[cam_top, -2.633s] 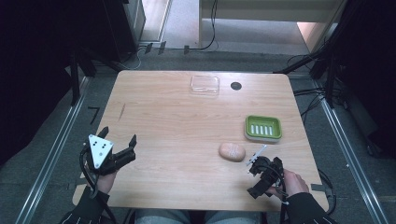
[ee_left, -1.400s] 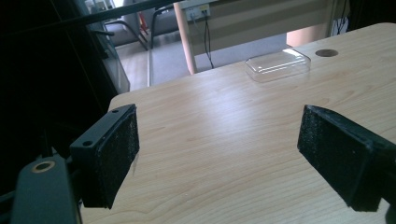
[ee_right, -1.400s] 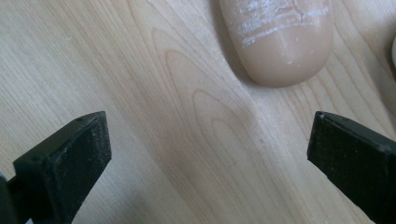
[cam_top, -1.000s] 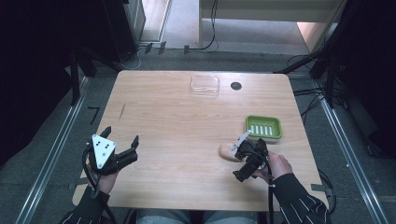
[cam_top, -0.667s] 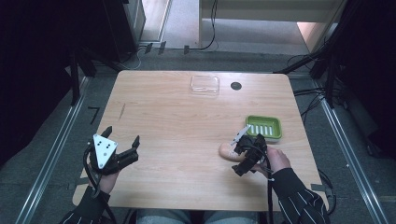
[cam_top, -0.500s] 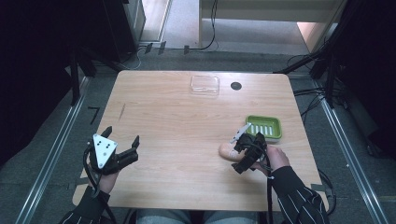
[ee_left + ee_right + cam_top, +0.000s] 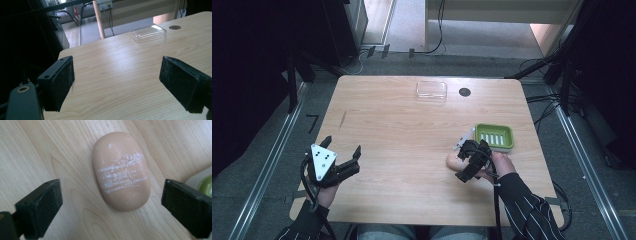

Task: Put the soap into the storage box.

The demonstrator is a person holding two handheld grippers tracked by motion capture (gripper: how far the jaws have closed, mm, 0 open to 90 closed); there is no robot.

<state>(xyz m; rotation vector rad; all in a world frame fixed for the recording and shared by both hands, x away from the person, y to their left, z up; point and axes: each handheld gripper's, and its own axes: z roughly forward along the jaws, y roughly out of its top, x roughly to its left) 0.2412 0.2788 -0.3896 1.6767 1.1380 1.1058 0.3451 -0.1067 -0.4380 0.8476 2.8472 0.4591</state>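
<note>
Your soap (image 7: 454, 160) lies on the desk (image 7: 402, 130), just left of the soap dish (image 7: 494, 137). The lid (image 7: 431, 91) sits far behind, near the desk's back edge.

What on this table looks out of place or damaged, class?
The soap lies bare on the table, beside the empty green dish, not in it. Its top is scuffed with whitish lines and a small crack. The right gripper has open jaws either side of it, just closing, not touching. Nothing is spilled.
</note>
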